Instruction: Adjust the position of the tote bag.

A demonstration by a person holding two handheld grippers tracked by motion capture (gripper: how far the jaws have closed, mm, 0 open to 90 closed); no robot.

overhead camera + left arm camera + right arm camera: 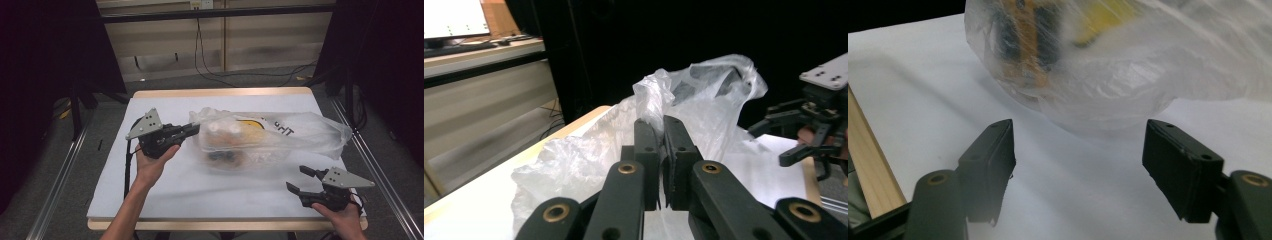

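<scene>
A translucent plastic bag, holding orange, yellow and dark contents, lies across the middle of the white-covered worktop. The left tongs are clenched on a fold of film at the bag's left end. The right tongs, jaws spread wide and released, rest near the worktop's front right corner, apart from the bag.

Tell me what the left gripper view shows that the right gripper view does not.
Left gripper view alone: the left gripper, its jaws shut on a fold of the plastic bag, and farther off the right gripper, open. Right gripper view alone: the right gripper's own jaws spread wide above the white table cover, with orange, yellow and dark contents blurred inside the bag. Both share the clear plastic bag and the white-covered table.
</scene>
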